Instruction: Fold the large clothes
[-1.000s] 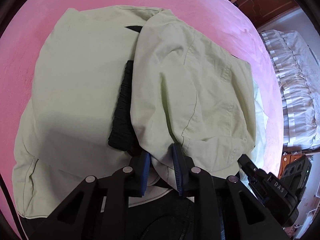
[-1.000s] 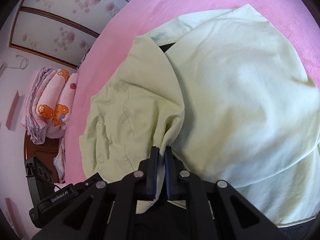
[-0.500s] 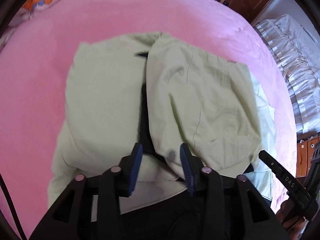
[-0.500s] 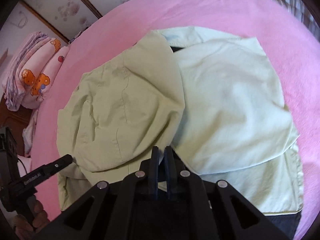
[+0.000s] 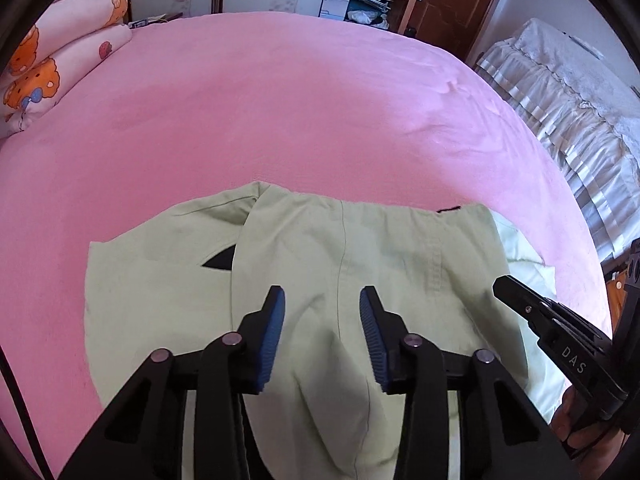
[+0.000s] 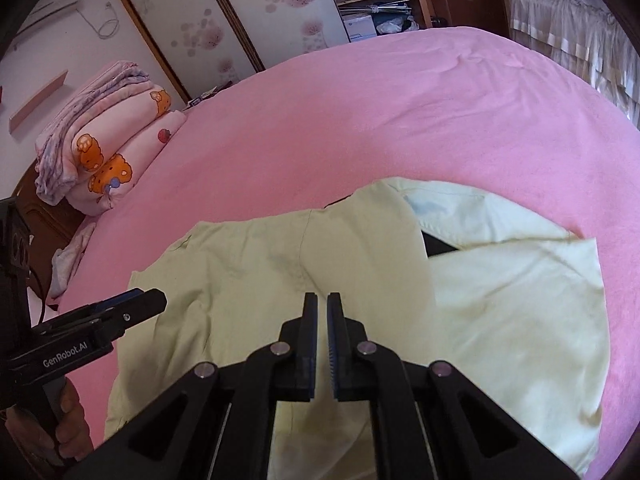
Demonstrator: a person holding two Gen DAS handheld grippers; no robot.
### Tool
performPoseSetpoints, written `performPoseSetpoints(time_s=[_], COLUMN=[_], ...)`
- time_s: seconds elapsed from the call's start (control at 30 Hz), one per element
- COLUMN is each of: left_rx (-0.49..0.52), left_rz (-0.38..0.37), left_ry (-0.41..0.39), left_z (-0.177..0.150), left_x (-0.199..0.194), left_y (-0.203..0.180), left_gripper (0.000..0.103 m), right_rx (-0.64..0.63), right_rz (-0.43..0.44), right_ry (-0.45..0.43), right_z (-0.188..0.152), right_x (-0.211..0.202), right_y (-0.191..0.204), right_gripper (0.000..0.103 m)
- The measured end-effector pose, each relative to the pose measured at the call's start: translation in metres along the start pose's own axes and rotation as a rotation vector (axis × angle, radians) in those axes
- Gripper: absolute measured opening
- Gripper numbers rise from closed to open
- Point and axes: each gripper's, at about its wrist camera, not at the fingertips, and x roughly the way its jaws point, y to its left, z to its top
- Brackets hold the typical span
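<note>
both grippers are pulling up and back from the pale green garment, which a second ago was filling each view and is now lying lower in frame, with much more of the pink bedspread showing beyond it. the left gripper was pinching a bunched fold then; its jaws are standing apart now after opening and partly closing again, with cloth seen behind the gap but nothing pressed by the blue pads. the right gripper is sitting nearly closed, a thin slit between its pads and no fabric caught in it. the garment is lying folded on the near part of the bed, a dark lining peeking out at the overlap. folded cartoon-print blankets are stacked at the far left.
</note>
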Motion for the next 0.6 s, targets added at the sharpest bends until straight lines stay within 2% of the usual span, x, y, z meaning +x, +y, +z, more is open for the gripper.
performPoseSetpoints(time_s=[0.03, 0.1, 0.17, 0.2, 0.33, 0.4, 0.6], left_rx=[-0.016, -0.053, -0.095, -0.113, -0.175, -0.18, -0.091], left_rz=[-0.002, -0.011, -0.024, -0.023, -0.013, -0.012, 0.039], left_ry=[0.004, 0.019, 0.028, 0.03, 0.036, 0.025, -0.012], left_z=[0.007, 0.018, 0.027, 0.029, 0.036, 0.037, 0.045], left_x=[0.01, 0.026, 0.042, 0.05, 0.08, 0.088, 0.103], left_y=[0.002, 0.009, 0.016, 0.02, 0.039, 0.043, 0.036], left_gripper=[0.03, 0.021, 0.017, 0.011, 0.007, 0.007, 0.007], right_rx=[-0.004, 0.007, 0.031, 0.039, 0.092, 0.118, 0.093], right_rz=[0.002, 0.029, 0.044, 0.043, 0.047, 0.05, 0.032], right_ry=[-0.004, -0.012, -0.012, -0.008, -0.005, -0.006, -0.005], right_z=[0.004, 0.014, 0.022, 0.025, 0.031, 0.035, 0.042], right_x=[0.009, 0.026, 0.043, 0.051, 0.073, 0.082, 0.1], right_y=[0.0, -0.002, -0.006, -0.008, -0.024, -0.034, -0.044], right_gripper=[0.004, 0.004, 0.004, 0.004, 0.004, 0.0, 0.0])
